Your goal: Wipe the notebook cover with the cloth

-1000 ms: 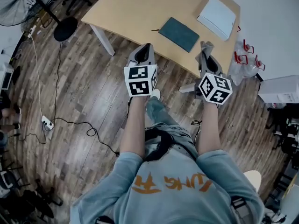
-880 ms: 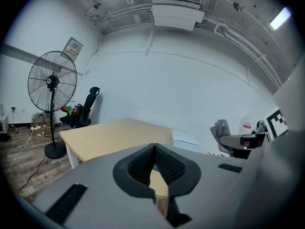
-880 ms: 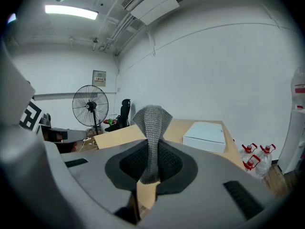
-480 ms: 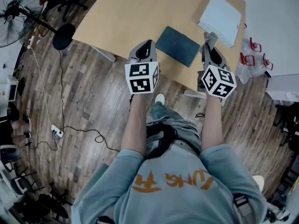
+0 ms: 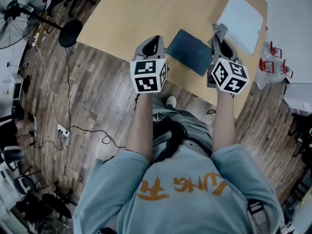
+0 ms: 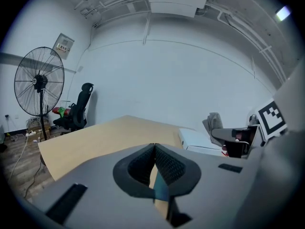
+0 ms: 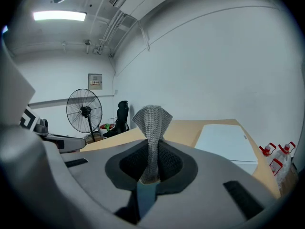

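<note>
A dark teal notebook lies closed on the wooden table, near its front edge. My left gripper hovers just left of the notebook, jaws shut with nothing between them. My right gripper hangs at the notebook's right and is shut on a grey knitted cloth. In the right gripper view the cloth stands up out of the closed pads. A sliver of the notebook shows below the left jaws.
A flat white box lies on the table's far right corner, just beyond the right gripper. Water bottles with red handles stand on the floor past the table's right end. A standing fan and cables sit far left.
Over the last second both grippers have advanced from above the floor to over the table's front edge, and they now flank the notebook. The cloth stays held in the right gripper.
</note>
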Available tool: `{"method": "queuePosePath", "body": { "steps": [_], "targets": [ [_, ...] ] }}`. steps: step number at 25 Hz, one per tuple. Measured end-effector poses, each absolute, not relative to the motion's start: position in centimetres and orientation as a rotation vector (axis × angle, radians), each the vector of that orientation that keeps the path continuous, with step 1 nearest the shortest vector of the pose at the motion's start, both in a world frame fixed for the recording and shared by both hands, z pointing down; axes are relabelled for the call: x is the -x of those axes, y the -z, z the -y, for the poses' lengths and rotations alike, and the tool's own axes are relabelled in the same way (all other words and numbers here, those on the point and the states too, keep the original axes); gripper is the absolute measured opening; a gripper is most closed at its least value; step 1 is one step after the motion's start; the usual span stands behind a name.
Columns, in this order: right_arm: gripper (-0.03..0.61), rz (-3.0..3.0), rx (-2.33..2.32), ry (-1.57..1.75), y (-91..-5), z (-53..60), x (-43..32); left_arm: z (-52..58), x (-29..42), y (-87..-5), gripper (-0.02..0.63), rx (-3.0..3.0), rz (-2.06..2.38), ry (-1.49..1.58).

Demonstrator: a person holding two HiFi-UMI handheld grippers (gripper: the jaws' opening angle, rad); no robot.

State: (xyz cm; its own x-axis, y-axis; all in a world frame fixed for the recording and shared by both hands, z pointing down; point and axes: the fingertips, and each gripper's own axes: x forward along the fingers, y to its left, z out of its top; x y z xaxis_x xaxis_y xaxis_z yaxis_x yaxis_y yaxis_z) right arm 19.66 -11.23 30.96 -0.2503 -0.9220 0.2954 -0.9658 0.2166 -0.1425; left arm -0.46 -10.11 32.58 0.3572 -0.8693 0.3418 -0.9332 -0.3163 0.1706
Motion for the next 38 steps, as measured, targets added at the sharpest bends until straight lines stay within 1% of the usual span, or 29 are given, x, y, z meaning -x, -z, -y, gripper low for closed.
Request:
{"method": "queuePosePath", "body": {
  "steps": [9, 16, 23, 38],
  "targets": [
    [0.028, 2.376, -1.601, -0.458, -34.0, 13.9, -10.9, 11.2, 6.2, -35.9, 0.017, -2.128, 1.601, -0.211],
    [0.029, 2.384, -1.407, -0.464, -37.6, 13.7, -5.5, 11.0, 7.3, -38.3, 0.017, -2.087, 1.586, -0.184],
    [0.028, 2.356, -1.312, -0.529, -41.2, 13.3, -3.3, 10.5, 8.0, -40.4, 0.017, -2.046, 1.577, -0.189],
    [0.028, 2.281, -1.221, -0.648, -46.5, 11.9, -1.5, 9.1, 9.4, -44.3, 0.017, -1.949, 1.563, -0.254]
  ]
}}
